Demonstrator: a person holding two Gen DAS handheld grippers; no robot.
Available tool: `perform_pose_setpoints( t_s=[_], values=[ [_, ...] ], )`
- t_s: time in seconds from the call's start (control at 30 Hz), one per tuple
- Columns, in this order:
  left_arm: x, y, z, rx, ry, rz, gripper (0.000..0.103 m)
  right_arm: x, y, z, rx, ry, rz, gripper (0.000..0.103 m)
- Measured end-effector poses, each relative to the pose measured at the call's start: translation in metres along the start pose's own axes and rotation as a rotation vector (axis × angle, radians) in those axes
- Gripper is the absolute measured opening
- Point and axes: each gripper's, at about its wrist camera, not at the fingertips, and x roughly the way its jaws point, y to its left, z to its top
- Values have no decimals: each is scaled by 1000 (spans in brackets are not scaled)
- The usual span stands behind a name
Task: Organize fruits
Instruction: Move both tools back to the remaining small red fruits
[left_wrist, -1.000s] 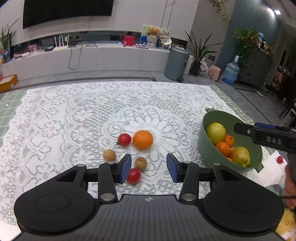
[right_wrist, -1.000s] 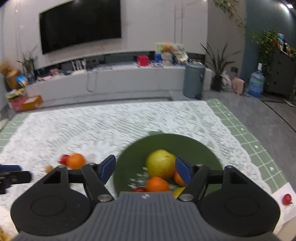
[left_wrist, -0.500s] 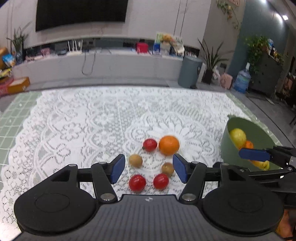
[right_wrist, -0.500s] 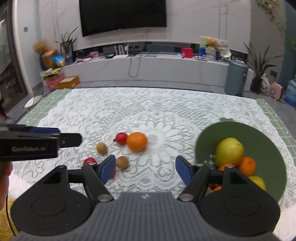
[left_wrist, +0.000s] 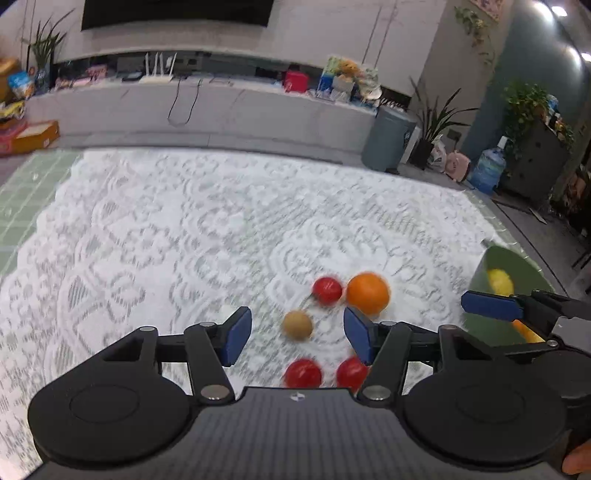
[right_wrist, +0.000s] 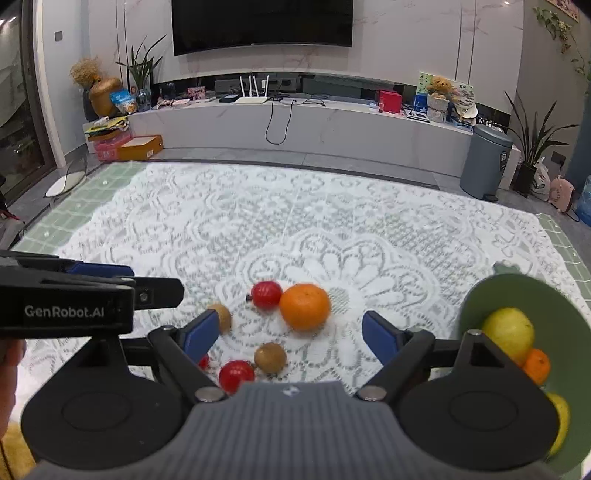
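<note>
Tabletop (right_wrist: 258, 206) w/ lace cloth; green bowl (right_wrist: 476, 299) at its right edge, already w/ fruit. Right gripper (right_wrist: 288, 332), over the bowl 1 s ago, has swung left: now spread wide, empty, above the orange (right_wrist: 304, 305) well left of bowl. Left gripper (left_wrist: 297, 330) likewise released, over the brown fruit (left_wrist: 296, 325). Prob next pick starting; small red fruits (right_wrist: 266, 294) just left of orange.
</note>
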Motion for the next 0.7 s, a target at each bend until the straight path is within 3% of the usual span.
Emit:
perform_pose_setpoints(
  t_s=[0.3,0.53,0.7],
  values=[
    [9,18,-11,-72,57,-34,55,21,8,-23,-48,37,5,80],
    [21,19,-18,-79,117,-69,43,35,6,-26,-29,86,48,56],
    [29,12,-21,-40,141,-82,35,42,5,-26,-9,112,81,52]
  ],
)
